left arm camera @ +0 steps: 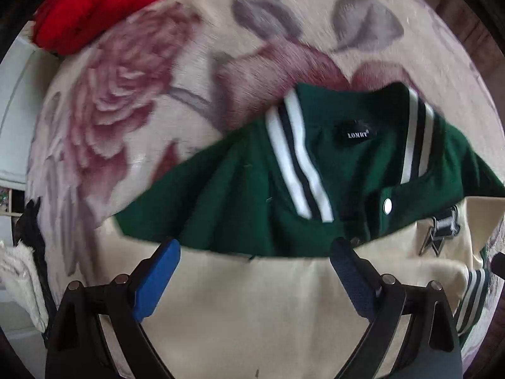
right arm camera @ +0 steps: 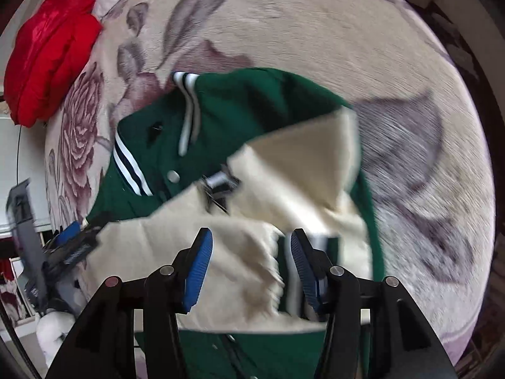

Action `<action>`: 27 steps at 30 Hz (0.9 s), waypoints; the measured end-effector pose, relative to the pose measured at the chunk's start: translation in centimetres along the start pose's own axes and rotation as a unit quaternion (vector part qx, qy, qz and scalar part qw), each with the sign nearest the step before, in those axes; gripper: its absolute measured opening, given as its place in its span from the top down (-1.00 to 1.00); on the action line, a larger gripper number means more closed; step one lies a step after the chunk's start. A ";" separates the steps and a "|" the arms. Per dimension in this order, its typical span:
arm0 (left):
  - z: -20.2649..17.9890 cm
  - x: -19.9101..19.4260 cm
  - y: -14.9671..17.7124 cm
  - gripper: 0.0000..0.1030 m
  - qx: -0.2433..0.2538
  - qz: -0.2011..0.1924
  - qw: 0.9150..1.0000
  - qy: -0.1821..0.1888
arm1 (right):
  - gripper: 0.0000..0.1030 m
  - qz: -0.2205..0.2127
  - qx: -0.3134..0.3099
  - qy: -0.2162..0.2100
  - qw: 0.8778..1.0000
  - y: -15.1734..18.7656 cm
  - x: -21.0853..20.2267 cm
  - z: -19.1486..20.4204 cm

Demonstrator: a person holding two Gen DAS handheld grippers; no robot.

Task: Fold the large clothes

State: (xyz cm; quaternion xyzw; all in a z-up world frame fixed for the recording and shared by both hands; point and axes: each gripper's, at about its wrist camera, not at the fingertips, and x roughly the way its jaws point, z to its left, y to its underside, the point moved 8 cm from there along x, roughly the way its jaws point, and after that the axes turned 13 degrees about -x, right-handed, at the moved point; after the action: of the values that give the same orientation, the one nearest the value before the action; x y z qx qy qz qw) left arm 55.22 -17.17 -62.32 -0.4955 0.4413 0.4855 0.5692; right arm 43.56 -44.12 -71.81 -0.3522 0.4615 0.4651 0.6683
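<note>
Below my two cameras lies a green varsity jacket with cream sleeves and striped collar (left arm camera: 341, 164), spread on a cream plush blanket printed with dusky pink roses (left arm camera: 120, 101). From the left wrist view, the jacket fills the centre and right of the frame, collar towards the top, with a cream sleeve (left arm camera: 252, 300) folded across the lower part. My left gripper (left arm camera: 255, 254) hangs over that sleeve with its blue-padded jaws spread wide and gripping nothing.

From the right wrist view, the second cream sleeve (right arm camera: 284, 170) crosses the jacket at centre frame. My right gripper (right arm camera: 251, 259) hovers above the sleeve's striped cuff (right arm camera: 318, 243), jaws partly parted; I judge it released, though blur makes contact hard to confirm. A red quilted bundle (right arm camera: 47, 53) sits at upper left.

My worry is that the loosely laid sleeves could slide apart or bunch if a pad drags across them, spoiling the fold. Both views are smeared, so my aim may be off.
</note>
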 end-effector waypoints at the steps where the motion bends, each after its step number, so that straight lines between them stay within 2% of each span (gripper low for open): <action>1: -0.8 1.5 -0.4 -0.87 0.004 0.015 1.000 0.001 | -0.05 0.002 0.000 -0.006 1.000 -0.9 1.1 0.8; 4: -1.6 4.5 -1.0 -0.87 0.005 0.030 0.999 -0.012 | -0.05 0.013 0.003 0.000 1.000 -4.2 5.2 1.9; 6: -1.9 6.1 -1.2 -0.83 -0.002 0.034 0.999 -0.011 | -0.16 0.021 -0.002 0.019 1.000 -5.7 8.0 2.4; 7: -1.9 6.3 -1.2 -0.74 -0.005 0.030 1.000 -0.009 | -0.29 0.027 -0.008 0.025 0.999 -6.1 9.1 2.4; 8: -2.1 6.4 -1.3 -0.59 -0.008 0.021 1.000 -0.002 | -0.31 0.037 -0.012 0.028 0.999 -6.2 10.1 2.5; 9: -2.3 6.3 -1.3 -0.50 -0.008 0.009 1.000 0.004 | -0.31 0.043 -0.014 0.038 0.998 -6.3 10.8 2.7; 12: -2.7 6.0 -1.1 -0.01 -0.003 -0.012 1.000 0.009 | -0.28 0.038 -0.034 0.068 0.996 -6.6 11.3 3.4; 13: -2.6 5.9 -1.1 0.18 -0.004 -0.020 1.000 0.005 | -0.12 0.033 -0.038 0.078 0.996 -6.6 11.4 3.5; 14: -2.4 5.7 -1.1 0.33 -0.006 -0.026 1.000 0.003 | 0.24 0.031 -0.041 0.108 0.993 -6.5 11.6 3.3; 15: -2.0 5.5 -1.1 0.40 -0.009 -0.029 1.000 0.005 | 0.25 0.026 -0.042 0.126 0.991 -6.5 11.6 3.1; 16: -1.6 5.4 -1.2 0.51 -0.014 -0.031 0.999 0.007 | 0.39 0.022 -0.040 0.130 0.990 -6.5 11.7 3.3; 19: -0.9 4.7 -1.4 0.64 -0.020 -0.035 0.999 0.018 | 0.64 0.004 -0.016 0.126 0.992 -6.5 10.8 2.8; 20: -0.8 4.6 -1.6 0.67 -0.019 -0.037 0.999 0.018 | 0.99 -0.005 -0.007 0.123 0.992 -6.7 10.3 2.8; 21: -0.6 4.3 -1.7 0.68 -0.019 -0.042 0.999 0.019 | 1.00 -0.018 -0.008 0.128 0.992 -6.9 9.6 2.4; 22: -0.8 4.2 -1.9 0.68 -0.020 -0.045 0.999 0.019 | 1.00 -0.038 -0.010 0.116 0.992 -7.5 8.9 2.7; 23: -0.7 4.3 -2.0 0.69 -0.020 -0.044 0.999 0.019 | 1.00 -0.040 -0.012 0.114 0.993 -7.9 8.8 3.0; 27: -0.6 5.4 -3.6 0.69 -0.038 -0.030 0.999 0.019 | 1.00 -0.023 -0.003 0.057 0.998 -9.7 9.5 4.4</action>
State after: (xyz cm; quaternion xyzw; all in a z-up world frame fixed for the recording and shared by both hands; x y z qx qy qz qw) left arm 59.48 -17.29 -67.23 -0.5387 0.4182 0.4756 0.5556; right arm 55.35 -40.43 -78.91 -0.3909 0.4896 0.4302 0.6500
